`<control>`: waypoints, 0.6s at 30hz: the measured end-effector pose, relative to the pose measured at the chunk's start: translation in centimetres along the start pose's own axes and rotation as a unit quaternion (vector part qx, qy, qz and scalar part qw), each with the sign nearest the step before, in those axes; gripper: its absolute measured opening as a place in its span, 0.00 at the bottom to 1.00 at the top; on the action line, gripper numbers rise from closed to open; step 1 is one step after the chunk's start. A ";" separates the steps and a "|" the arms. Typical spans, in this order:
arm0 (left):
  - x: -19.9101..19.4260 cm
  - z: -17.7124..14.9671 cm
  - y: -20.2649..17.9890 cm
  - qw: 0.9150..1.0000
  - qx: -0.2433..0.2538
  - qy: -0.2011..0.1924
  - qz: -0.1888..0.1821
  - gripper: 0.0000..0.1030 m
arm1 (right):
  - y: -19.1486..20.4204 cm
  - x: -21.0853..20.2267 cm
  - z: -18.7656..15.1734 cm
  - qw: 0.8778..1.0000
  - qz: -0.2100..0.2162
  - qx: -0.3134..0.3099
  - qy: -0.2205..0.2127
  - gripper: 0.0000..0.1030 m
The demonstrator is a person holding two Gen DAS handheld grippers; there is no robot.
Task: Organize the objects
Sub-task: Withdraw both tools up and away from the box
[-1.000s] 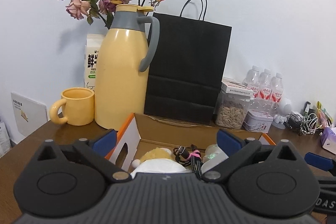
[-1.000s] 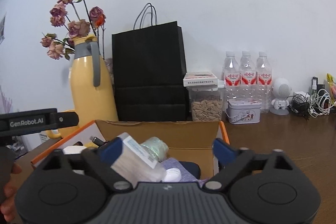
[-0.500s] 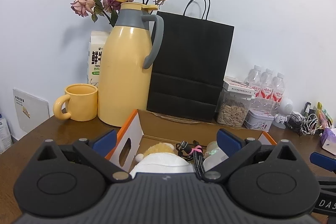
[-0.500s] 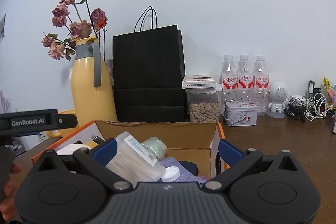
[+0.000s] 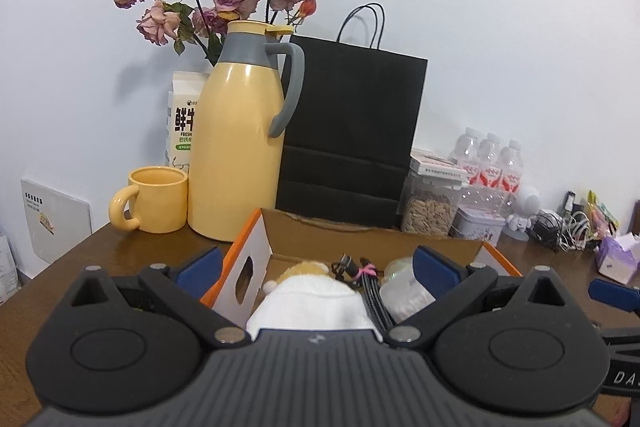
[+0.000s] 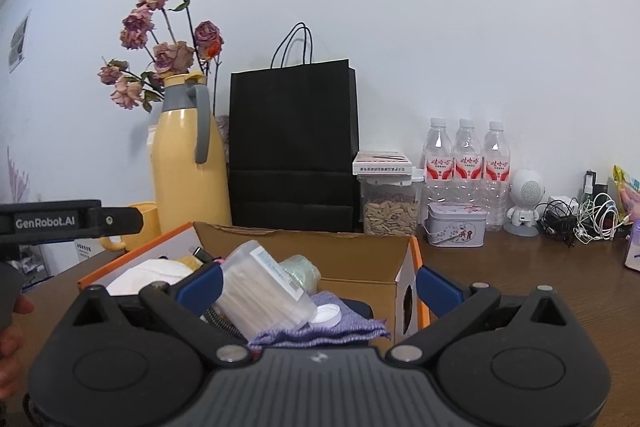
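Note:
An open cardboard box with orange edges (image 5: pixel 256 251) (image 6: pixel 408 267) sits on the brown table just ahead of both grippers. It holds a white and yellow plush toy (image 5: pixel 308 287), a black cable bundle with a pink tie (image 5: pixel 362 273), a clear tub of cotton swabs (image 6: pixel 260 287) (image 5: pixel 404 291), a white cap (image 6: pixel 326 315) and a purple cloth (image 6: pixel 344 327). My left gripper (image 5: pixel 316 263) is open over the box's left part. My right gripper (image 6: pixel 318 285) is open over its right part, its left finger beside the swab tub. Neither holds anything.
Behind the box stand a yellow thermos jug (image 5: pixel 236 155), a yellow mug (image 5: pixel 158 199), a milk carton with dried roses (image 5: pixel 182 115), a black paper bag (image 5: pixel 348 131), a seed jar (image 5: pixel 430 207), a tin (image 6: pixel 456 225), three water bottles (image 6: pixel 466 163), a small robot figure and tangled cables (image 6: pixel 580 219).
Both grippers have drawn back and up slightly from the box, so more of the box and table shows. Both stay open and empty. The box contents have not moved.

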State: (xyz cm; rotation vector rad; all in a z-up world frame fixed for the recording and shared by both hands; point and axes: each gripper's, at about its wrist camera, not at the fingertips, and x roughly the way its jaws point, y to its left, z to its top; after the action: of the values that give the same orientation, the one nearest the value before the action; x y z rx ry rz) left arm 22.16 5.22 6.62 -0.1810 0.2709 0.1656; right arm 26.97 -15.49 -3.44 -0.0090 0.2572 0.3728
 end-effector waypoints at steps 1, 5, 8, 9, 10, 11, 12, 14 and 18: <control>-0.2 -0.2 0.1 1.000 0.001 0.001 -0.002 1.00 | 0.0 -0.2 -0.2 1.000 0.000 -0.002 0.001 1.00; -1.3 -1.1 0.6 1.000 0.012 0.007 -0.009 1.00 | 0.0 -1.0 -0.9 1.000 0.002 -0.008 0.014 1.00; -1.8 -1.9 0.9 1.000 0.017 0.015 -0.009 1.00 | 0.0 -1.7 -1.5 1.000 0.006 -0.012 0.020 1.00; -1.9 -2.1 1.0 1.000 0.019 0.021 -0.008 1.00 | 0.0 -2.0 -1.7 1.000 0.008 -0.012 0.022 1.00; -2.0 -2.4 1.0 0.999 0.021 0.026 -0.006 1.00 | 0.1 -2.2 -1.9 1.000 0.011 -0.012 0.025 1.00; -2.1 -2.6 1.1 0.999 0.022 0.031 -0.005 1.00 | 0.1 -2.5 -2.1 0.999 0.013 -0.013 0.028 1.00; -2.4 -2.7 1.1 0.999 0.024 0.035 -0.004 1.00 | 0.2 -2.8 -2.3 0.999 0.014 -0.013 0.031 1.00; -3.0 -3.1 1.3 0.999 0.026 0.041 -0.005 1.00 | 0.3 -3.3 -2.6 0.999 0.015 -0.016 0.035 1.00; -4.3 -3.8 1.4 0.998 0.038 0.055 -0.010 1.00 | 0.5 -4.3 -3.1 0.999 0.018 -0.017 0.045 1.00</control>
State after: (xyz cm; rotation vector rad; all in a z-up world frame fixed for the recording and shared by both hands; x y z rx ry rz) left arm 16.84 5.27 4.02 -0.1178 0.3841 0.1260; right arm 22.13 -16.80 -5.35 -0.0543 0.3396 0.4130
